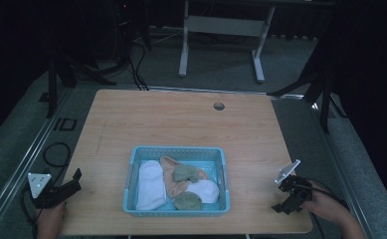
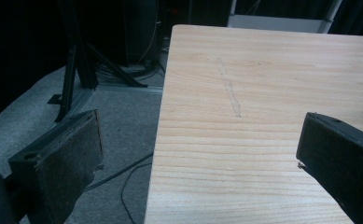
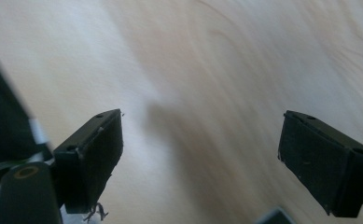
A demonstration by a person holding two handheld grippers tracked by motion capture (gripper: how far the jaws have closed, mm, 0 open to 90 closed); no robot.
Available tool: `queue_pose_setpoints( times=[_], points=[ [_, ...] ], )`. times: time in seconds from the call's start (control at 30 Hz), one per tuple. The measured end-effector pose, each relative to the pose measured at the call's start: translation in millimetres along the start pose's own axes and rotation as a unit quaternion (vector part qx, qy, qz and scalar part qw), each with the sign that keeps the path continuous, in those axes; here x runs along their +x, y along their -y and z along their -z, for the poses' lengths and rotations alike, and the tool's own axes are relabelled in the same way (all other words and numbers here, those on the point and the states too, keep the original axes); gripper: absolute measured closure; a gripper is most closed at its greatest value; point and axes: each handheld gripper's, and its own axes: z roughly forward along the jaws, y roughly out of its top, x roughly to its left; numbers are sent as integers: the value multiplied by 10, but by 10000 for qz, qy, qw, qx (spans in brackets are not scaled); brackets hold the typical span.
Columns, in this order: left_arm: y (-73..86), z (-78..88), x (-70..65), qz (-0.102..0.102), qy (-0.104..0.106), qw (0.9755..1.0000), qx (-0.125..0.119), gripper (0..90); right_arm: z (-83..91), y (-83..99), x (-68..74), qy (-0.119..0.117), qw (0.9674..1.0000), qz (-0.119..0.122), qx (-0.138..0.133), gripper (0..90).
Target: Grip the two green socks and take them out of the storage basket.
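Both tongs stand spread and hold nothing: the left tongs (image 1: 69, 185) sit at the near left edge of the worktop (image 1: 181, 119), the right tongs (image 1: 291, 195) at the near right edge, and the basket (image 1: 177, 154) lies between them, well apart from each. In it, a white sock (image 1: 150, 185) lies on the side toward the left tongs, with a peach cloth (image 1: 173, 172), two green socks (image 1: 186, 173) and a second white piece (image 1: 205, 190) piled toward the right tongs. The likely work is to lift the laundry out of the basket, and the main risk lies in the pile: the pieces overlap, so a grab at one green sock may catch the peach cloth under it and drag both out, or tip the light basket if a jaw hooks its wall. A one-sided pull could also slide the basket across the smooth wood. From the left gripper view its tongs (image 2: 198, 149) straddle the worktop's left edge, one jaw over the floor, so a careless swing there could knock the edge. The right gripper view is blurred; its tongs (image 3: 200, 154) hang over bare wood, and nothing more can be read there. How many pieces lie beneath the top layer is hidden, and whether the socks are paired or loose is hard to make out.
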Motion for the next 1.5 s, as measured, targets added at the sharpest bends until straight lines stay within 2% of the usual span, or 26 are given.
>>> queue_pose_setpoints(
  times=[0.03,0.13,0.3,0.43,0.73,0.97,1.07,1.13,1.23,1.5],
  points=[
    [0,-1,1,0,6,10000,4,7,4,-41,18,-117,9999,65,51,136],
    [0,0,1,-4,8,10000,6,7,-1,-148,78,-269,9989,267,268,136],
    [-1,-1,2,-2,16,10000,14,7,-5,-337,178,-369,9949,649,674,135],
    [-1,-1,3,-3,21,10000,16,7,18,-479,254,-398,9915,904,849,133],
    [-2,-4,5,-1,38,10000,24,7,71,-740,404,-547,9853,1253,1028,139],
    [-2,-6,7,-3,57,10000,32,7,128,-962,530,-556,9802,1571,1073,143],
    [-2,-6,8,6,62,10000,35,7,158,-1073,583,-531,9780,1706,1072,143],
    [-3,-6,9,5,63,10000,37,7,166,-1127,629,-426,9759,1843,1090,147],
    [-3,-8,11,1,75,10000,39,7,191,-1233,706,-391,9722,2000,1154,148],
    [-3,-8,12,1,87,10000,39,7,293,-1511,851,-326,9676,2255,1084,150]
  ],
)
